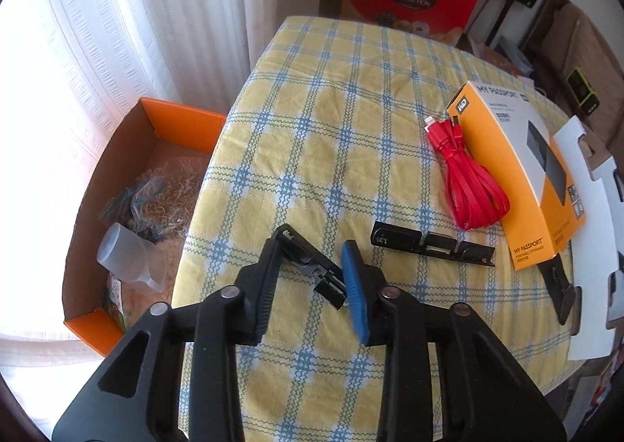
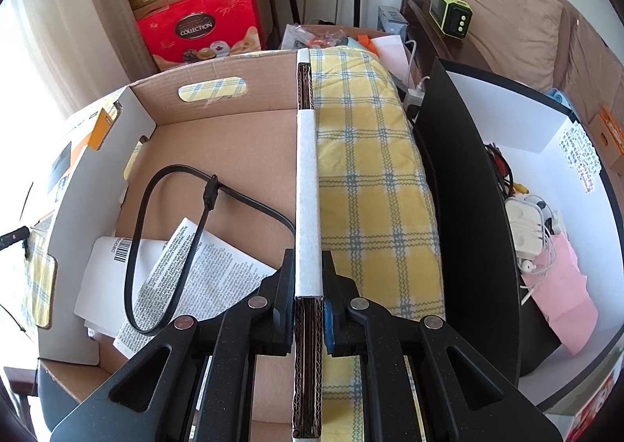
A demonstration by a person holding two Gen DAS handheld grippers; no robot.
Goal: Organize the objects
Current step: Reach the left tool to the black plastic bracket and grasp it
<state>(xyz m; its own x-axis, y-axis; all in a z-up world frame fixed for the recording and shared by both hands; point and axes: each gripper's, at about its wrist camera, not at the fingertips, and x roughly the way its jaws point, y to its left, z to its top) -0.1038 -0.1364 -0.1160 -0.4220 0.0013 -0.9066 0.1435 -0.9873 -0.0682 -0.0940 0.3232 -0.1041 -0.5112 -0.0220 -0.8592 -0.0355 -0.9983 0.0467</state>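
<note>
In the left wrist view my left gripper (image 1: 312,258) is shut on a black plastic bracket (image 1: 312,266), held slanted between its fingers just above the checked tablecloth (image 1: 331,130). A second black bracket (image 1: 433,245) lies flat on the cloth to the right. A coiled red cable (image 1: 468,176) lies beside an orange hard-drive box (image 1: 522,176). In the right wrist view my right gripper (image 2: 308,270) is shut on the right wall (image 2: 308,176) of a cardboard box (image 2: 218,130). Inside the box lie a black cable (image 2: 171,247) and printed papers (image 2: 187,278).
An orange-rimmed box (image 1: 128,208) with a plastic cup (image 1: 128,258) and shredded filling sits below the table's left edge. A white cardboard insert (image 1: 592,231) lies at the table's right. A black-and-white bin (image 2: 546,208) with white chargers and pink paper stands right of the table. Red gift boxes (image 2: 202,24) stand behind.
</note>
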